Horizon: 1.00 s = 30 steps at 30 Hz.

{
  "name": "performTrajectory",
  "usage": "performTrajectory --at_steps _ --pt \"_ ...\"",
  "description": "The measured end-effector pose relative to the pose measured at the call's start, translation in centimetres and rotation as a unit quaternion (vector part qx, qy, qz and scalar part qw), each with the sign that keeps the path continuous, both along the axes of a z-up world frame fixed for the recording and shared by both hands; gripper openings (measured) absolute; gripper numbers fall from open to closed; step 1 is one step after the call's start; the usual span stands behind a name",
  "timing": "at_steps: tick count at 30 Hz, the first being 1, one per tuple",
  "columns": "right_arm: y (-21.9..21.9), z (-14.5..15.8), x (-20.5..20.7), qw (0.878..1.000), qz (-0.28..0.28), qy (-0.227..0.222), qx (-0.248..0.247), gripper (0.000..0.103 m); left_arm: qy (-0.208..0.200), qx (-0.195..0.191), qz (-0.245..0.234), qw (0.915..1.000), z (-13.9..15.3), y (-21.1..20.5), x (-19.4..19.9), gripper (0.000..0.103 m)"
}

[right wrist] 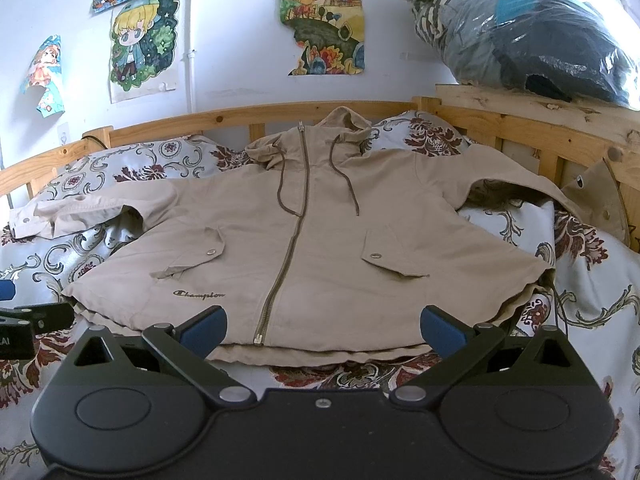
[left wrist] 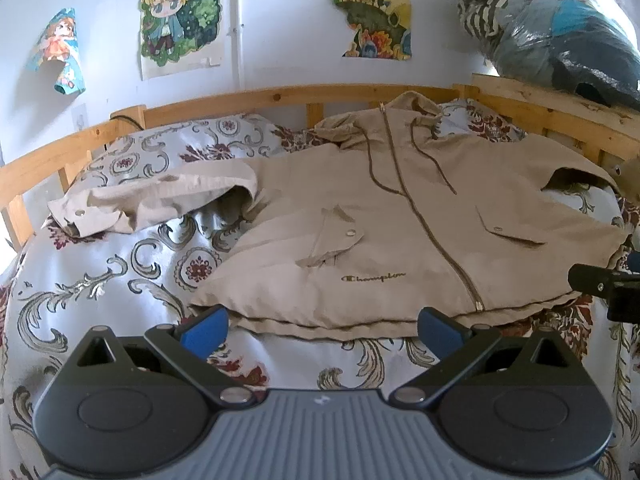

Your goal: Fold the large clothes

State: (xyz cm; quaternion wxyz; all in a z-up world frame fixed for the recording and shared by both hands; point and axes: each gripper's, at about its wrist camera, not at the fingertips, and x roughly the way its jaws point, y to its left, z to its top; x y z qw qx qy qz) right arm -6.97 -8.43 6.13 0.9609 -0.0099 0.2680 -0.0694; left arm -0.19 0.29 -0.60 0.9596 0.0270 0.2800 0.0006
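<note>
A beige hooded Champion jacket [left wrist: 400,232] lies front up and zipped on the bed, hood toward the wall, both sleeves spread out; it also shows in the right wrist view [right wrist: 320,240]. Its left sleeve [left wrist: 152,200] lies crumpled toward the left. Its right sleeve [right wrist: 592,196] drapes against the wooden rail. My left gripper [left wrist: 322,330] is open and empty just before the jacket's hem, left of the zipper. My right gripper [right wrist: 322,330] is open and empty just before the hem, near the zipper's end [right wrist: 259,336].
The bed has a floral cover [left wrist: 120,280] and a wooden rail [left wrist: 200,108] along the wall. A plastic bag of clothes [right wrist: 540,28] sits on the rail at the back right. Posters [right wrist: 320,24] hang on the wall. The right gripper's side [left wrist: 608,284] shows at the left view's edge.
</note>
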Motion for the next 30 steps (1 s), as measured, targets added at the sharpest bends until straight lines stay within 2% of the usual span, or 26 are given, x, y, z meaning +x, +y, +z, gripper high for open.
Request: performTrajectory --at_steps 8,11,16,18,21,25,30 --pt "-0.1 -0.3 0.3 1.000 -0.021 0.014 0.001 0.102 0.043 0.013 0.016 0.9989 -0.7 -0.2 1.0 0.102" --pt "-0.4 -0.4 0.5 0.999 -0.040 0.024 0.002 0.102 0.071 -0.012 0.015 0.9973 -1.0 0.1 1.7 0.102" --pt "-1.4 -0.5 0.5 0.998 -0.046 0.031 0.039 0.102 0.110 -0.058 -0.012 0.9922 -0.5 0.4 3.2 0.102" --pt "-1.6 -0.4 0.5 0.997 -0.054 0.033 0.043 0.102 0.105 -0.043 -0.026 0.9933 0.1 -0.1 3.8 0.102" --pt "-2.2 -0.2 0.5 0.996 -0.068 0.029 0.056 0.102 0.102 0.004 -0.055 0.9932 1.5 -1.5 5.2 0.102" --pt "-4.0 0.5 0.4 0.991 -0.106 0.003 0.082 0.102 0.112 0.031 -0.069 0.9908 3.4 -2.7 8.1 0.102" --pt "-8.2 2.2 0.5 0.975 -0.176 -0.043 0.132 0.102 0.137 0.062 -0.082 0.9852 4.5 -4.7 12.2 0.102"
